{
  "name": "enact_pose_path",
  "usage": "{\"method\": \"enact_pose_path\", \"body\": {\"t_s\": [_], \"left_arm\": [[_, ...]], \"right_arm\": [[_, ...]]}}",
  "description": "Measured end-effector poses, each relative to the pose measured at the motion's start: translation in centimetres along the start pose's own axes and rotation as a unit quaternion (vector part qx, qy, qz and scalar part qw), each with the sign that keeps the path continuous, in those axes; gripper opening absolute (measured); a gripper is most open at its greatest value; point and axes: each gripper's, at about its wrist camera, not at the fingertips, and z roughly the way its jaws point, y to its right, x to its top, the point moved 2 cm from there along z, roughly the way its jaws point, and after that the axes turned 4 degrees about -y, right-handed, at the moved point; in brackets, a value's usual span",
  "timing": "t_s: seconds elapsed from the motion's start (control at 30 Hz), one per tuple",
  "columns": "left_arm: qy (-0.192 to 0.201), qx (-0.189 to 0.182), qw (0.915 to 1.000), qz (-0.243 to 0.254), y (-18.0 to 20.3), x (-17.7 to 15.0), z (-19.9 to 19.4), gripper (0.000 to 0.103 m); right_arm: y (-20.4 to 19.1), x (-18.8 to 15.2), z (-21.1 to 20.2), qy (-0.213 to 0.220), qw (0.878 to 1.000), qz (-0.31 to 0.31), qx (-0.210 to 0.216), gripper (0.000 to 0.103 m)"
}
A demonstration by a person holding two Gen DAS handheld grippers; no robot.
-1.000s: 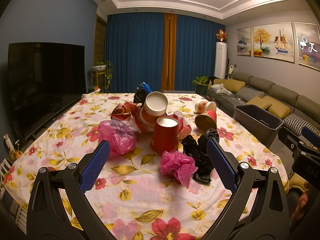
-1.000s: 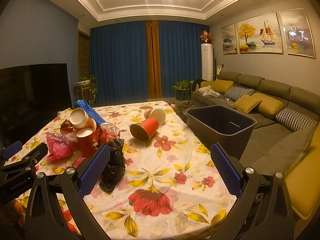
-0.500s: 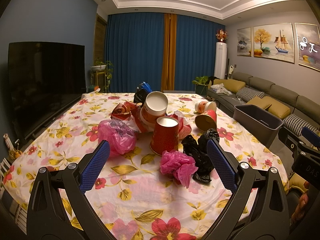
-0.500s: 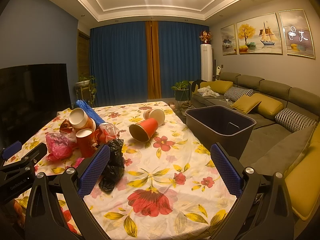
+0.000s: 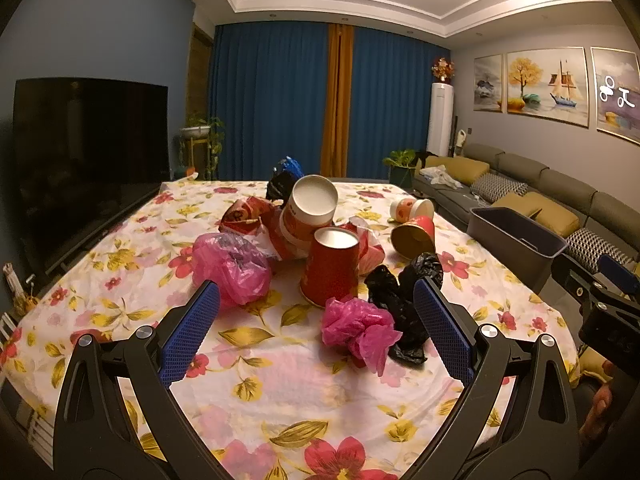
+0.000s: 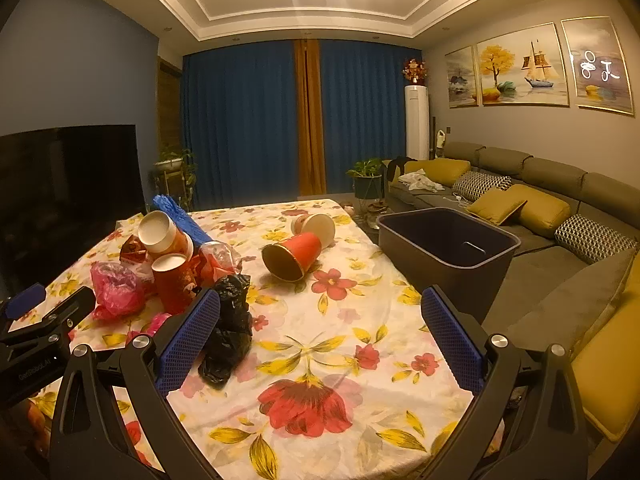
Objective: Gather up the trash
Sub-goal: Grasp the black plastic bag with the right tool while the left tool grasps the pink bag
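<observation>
Two grippers are held above the near edge of the table (image 5: 120, 264), jaws wide apart, nothing gripped. Left gripper (image 5: 316, 324) is aimed at the trash pile in the table's middle; right gripper (image 6: 320, 336) is aimed more toward the right edge. A red cup (image 5: 330, 266) is stood mouth-down in the middle, with a small pink bag (image 5: 360, 330) just in front of it and a black bag (image 5: 404, 300) touching that bag's right side. A larger pink bag (image 5: 232, 266) is seen left of the cup. Behind, a white-mouthed cup (image 5: 310, 212) is propped tilted on red wrappers (image 5: 248, 216). A tipped red cup (image 6: 292, 256) and a second tipped cup (image 6: 318, 228) are laid near the right edge. A dark bin (image 6: 444, 248) is placed just off the right edge, beside the sofa (image 6: 560, 184).
</observation>
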Motion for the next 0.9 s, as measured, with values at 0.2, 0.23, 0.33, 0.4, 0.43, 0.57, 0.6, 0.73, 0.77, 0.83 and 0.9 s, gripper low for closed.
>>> {"method": "enact_pose_path", "body": {"t_s": [0.2,0.23,0.33,0.4,0.43,0.57,0.6,0.73,0.77,0.83,0.9], "left_arm": [[-0.007,-0.001,1.0,-0.004,-0.8,-0.3,1.3,0.096],[-0.009,0.0,0.9999,-0.005,-0.9,-0.4,1.5,0.096],[-0.012,0.0,0.9998,-0.014,-1.5,-0.5,2.2,0.096],[-0.013,0.003,0.9998,-0.017,-1.8,-0.6,2.5,0.096],[-0.014,0.006,0.9997,-0.019,-2.2,-0.5,2.8,0.096],[-0.01,0.016,0.9995,-0.024,-3.5,-0.3,3.7,0.096],[-0.009,0.018,0.9995,-0.026,-4.2,-0.2,4.1,0.096],[-0.008,0.021,0.9992,-0.032,-5.3,-0.1,4.9,0.096],[-0.009,0.02,0.9992,-0.034,-5.4,-0.1,5.1,0.096],[-0.012,0.017,0.9992,-0.035,-5.5,-0.1,5.5,0.096],[-0.017,0.014,0.9992,-0.035,-5.6,-0.2,5.9,0.096]], "right_arm": [[-0.8,-0.3,1.8,-0.005,1.0,0.002,0.017,0.098],[-1.0,-0.3,2.1,-0.007,1.0,0.002,0.021,0.098],[-1.9,-0.3,3.5,-0.008,0.999,-0.003,0.031,0.098],[-2.6,-0.4,4.7,-0.013,0.999,-0.007,0.039,0.098],[-3.0,-0.4,5.5,-0.017,0.999,-0.009,0.043,0.098],[-4.7,-0.4,8.0,-0.035,0.998,-0.018,0.057,0.098],[-5.1,-0.4,8.6,-0.038,0.997,-0.021,0.057,0.097],[-6.3,-0.6,11.0,-0.068,0.995,-0.023,0.07,0.092],[-6.5,-0.6,11.4,-0.073,0.995,-0.026,0.069,0.092],[-6.9,-0.7,12.1,-0.088,0.993,-0.033,0.069,0.09],[-7.2,-0.9,12.9,-0.109,0.99,-0.035,0.078,0.082]]}}
